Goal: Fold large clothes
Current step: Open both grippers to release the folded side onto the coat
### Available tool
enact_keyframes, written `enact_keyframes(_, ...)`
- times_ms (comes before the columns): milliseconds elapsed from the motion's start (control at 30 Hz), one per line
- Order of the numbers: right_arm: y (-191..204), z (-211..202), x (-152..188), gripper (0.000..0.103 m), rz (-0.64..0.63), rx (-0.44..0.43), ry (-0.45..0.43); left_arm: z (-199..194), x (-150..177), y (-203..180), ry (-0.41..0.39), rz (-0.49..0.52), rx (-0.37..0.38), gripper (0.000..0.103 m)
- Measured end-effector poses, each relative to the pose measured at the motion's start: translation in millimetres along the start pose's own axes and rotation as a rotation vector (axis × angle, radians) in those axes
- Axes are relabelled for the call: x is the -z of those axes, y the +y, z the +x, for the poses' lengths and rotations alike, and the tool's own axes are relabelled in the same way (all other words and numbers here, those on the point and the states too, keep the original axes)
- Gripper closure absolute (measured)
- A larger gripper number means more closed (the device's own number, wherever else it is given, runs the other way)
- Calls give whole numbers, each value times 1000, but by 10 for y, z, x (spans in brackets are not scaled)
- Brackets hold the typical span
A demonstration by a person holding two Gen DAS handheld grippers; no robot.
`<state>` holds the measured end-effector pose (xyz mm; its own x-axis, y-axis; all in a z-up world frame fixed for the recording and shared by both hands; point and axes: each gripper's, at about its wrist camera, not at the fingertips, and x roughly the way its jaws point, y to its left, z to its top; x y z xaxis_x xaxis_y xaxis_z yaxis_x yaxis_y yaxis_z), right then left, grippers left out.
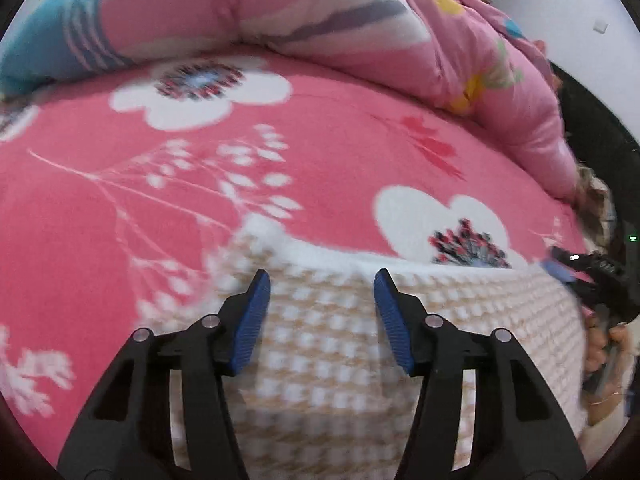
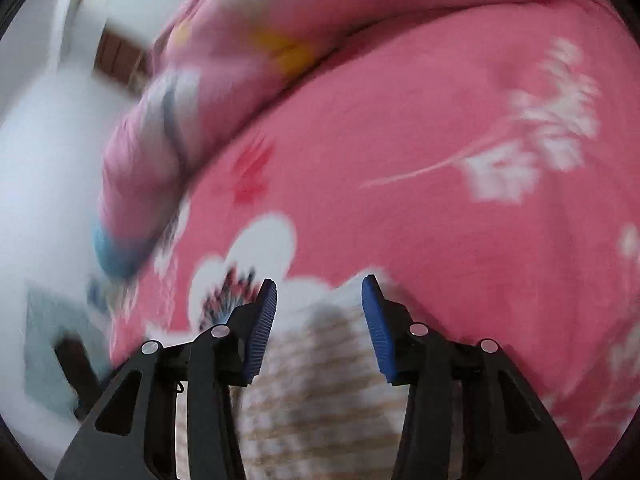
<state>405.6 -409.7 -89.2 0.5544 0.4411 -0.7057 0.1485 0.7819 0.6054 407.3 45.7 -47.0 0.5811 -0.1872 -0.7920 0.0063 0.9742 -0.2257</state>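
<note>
the beige-and-white checked garment [image 1: 320, 344] lies spread on the pink flowered bed sheet [image 1: 120, 200], its white fuzzy edge toward a rolled pink quilt [image 1: 280, 4]. the left gripper [image 1: 322, 288] hangs over it, fingers released, nothing between them. the right gripper [image 2: 319, 292] likewise stands apart above the garment's edge.

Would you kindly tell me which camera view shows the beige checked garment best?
The left wrist view shows the beige checked garment best: its white top edge runs across the pink floral blanket, fairly sharp. The right wrist view shows only a blurred strip of it between the open right gripper.
</note>
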Motion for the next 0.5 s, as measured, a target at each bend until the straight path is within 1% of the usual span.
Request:
enact_keyframes(33, -38, -71, -26, 53, 3, 96, -26, -9, -12, 19, -7, 2, -24, 52)
enact_keyframes(67, -53, -146, -33, 53, -2, 136, -44, -44, -24, 50, -9, -6, -29, 52)
enact_keyframes(100, -38, -267, -14, 53, -9, 135, -65, -123, -15, 65, -23, -15, -54, 52)
enact_keyframes(133, 14, -352, 15, 53, -27, 129, -81, -206, -13, 42, -47, -1, -86, 52)
enact_keyframes(167, 117, -454, 68, 50, -68, 124, -100, -280, -37, 13, -67, 20, -89, 52)
enact_keyframes(200, 313, -566, 168, 44, -148, 123, -115, -352, -46, -45, -86, 46, -75, 52)
enact_keyframes(233, 457, -620, 237, 41, -208, 119, -117, -474, -14, -175, -101, 88, -34, 52)
enact_keyframes(267, 667, -662, 356, 36, -289, 105, -108, -513, -22, -248, -105, 117, -7, 51)
enact_keyframes(300, 796, -680, 437, 34, -346, 92, -95, -595, 31, -405, -109, 168, 39, 50)
enact_keyframes(367, 1185, -614, 706, 34, -502, 76, -42, -623, 125, -625, -94, 233, 84, 48)
enact_keyframes(400, 1320, -538, 850, 34, -564, 83, -18, -573, 201, -721, -72, 256, 87, 48)
enact_keyframes(433, 1403, -446, 932, 34, -599, 93, 2, -485, 255, -788, -50, 269, 68, 47)
enact_keyframes(467, 1440, -277, 1056, 34, -625, 117, 43, -326, 346, -834, -6, 285, 15, 47)
enact_keyframes(500, 1415, -35, 1169, 31, -636, 171, 108, -128, 440, -818, 50, 283, -28, 45)
